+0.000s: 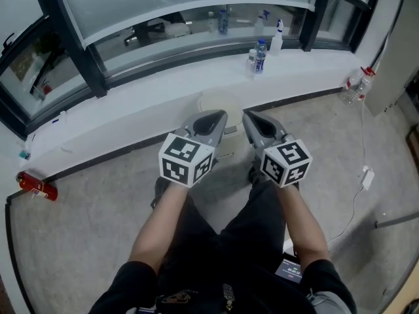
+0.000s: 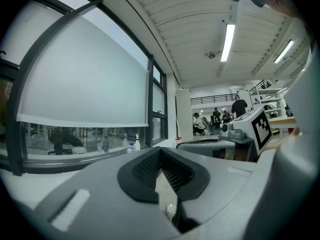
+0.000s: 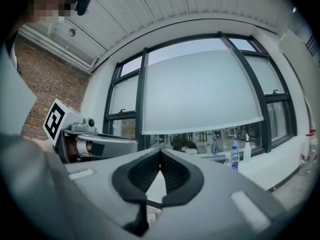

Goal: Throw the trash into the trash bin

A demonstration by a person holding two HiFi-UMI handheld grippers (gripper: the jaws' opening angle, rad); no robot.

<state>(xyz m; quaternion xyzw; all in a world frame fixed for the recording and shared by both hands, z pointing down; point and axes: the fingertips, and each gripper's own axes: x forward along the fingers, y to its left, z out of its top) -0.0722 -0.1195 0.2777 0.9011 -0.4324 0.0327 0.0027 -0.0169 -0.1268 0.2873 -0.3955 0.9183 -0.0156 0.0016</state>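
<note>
The left gripper point(image 1: 211, 118) and right gripper point(image 1: 253, 118) are held side by side before the white ledge point(image 1: 150, 103). Both jaw pairs are pressed together, with nothing pinched.

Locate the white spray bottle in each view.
Head view: spray bottle on the window ledge, upper right of centre.
Left gripper view: spray bottle small, left of centre.
Right gripper view: spray bottle right of centre, beside water bottle.
Shared landmark: window ledge.
</note>
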